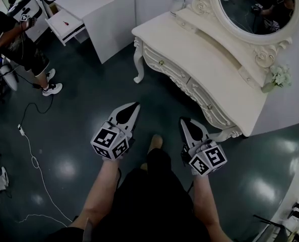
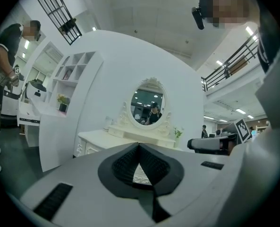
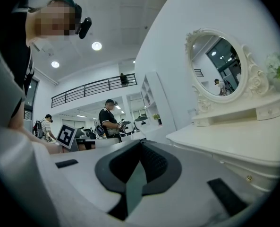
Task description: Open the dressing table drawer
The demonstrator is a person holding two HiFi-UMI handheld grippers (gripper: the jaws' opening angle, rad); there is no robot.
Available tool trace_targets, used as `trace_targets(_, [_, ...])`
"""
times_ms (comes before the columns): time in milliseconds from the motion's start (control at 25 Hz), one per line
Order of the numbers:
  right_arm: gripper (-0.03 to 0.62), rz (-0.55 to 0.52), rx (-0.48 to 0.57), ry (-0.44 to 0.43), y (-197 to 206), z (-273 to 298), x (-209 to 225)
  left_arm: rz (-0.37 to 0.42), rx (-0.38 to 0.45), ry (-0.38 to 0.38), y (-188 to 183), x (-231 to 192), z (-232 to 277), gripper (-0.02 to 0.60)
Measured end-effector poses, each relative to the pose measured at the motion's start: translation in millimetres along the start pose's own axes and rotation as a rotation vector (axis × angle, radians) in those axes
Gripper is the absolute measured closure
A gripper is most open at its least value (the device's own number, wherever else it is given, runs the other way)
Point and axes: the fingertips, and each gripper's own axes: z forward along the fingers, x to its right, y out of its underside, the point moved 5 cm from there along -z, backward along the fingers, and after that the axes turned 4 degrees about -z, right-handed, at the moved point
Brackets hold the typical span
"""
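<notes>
The cream dressing table point(image 1: 225, 69) with its oval mirror point(image 1: 257, 6) stands at the upper right of the head view. Its carved front holds shut drawers with small knobs point(image 1: 162, 63). My left gripper point(image 1: 134, 107) is shut and empty, held over the dark floor a short way from the table's front. My right gripper point(image 1: 184, 121) is also shut and empty, and closer to the right-hand drawer knob point(image 1: 208, 106). The left gripper view looks straight at the table point(image 2: 106, 138) past the closed gripper point(image 2: 139, 145). In the right gripper view the table point(image 3: 234, 138) lies to the right of the gripper point(image 3: 140, 143).
A white desk with one drawer pulled out point(image 1: 66, 24) stands at the upper left, and a person point(image 1: 18, 39) is beside it. A white cable point(image 1: 33, 158) trails over the floor at the left. A small flower vase point(image 1: 278, 77) sits on the table's right end.
</notes>
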Motion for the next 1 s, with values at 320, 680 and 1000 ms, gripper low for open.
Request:
trace_targets(320, [0.588,0.014,0.015,-0.021,-7,35,18,0.012,-0.007,-0.018,-10,-22,17,0.575])
trace_targets(680, [0.588,-0.014,0.002,-0.018,-21,91,62,0.021,-0.003,-0.001,-31,-58,77,0.575])
trace_targets(1000, [0.588,-0.01,-0.007,-0.036,-35,135,103,0.018,0.002,-0.001,-50,-84,130,0.575])
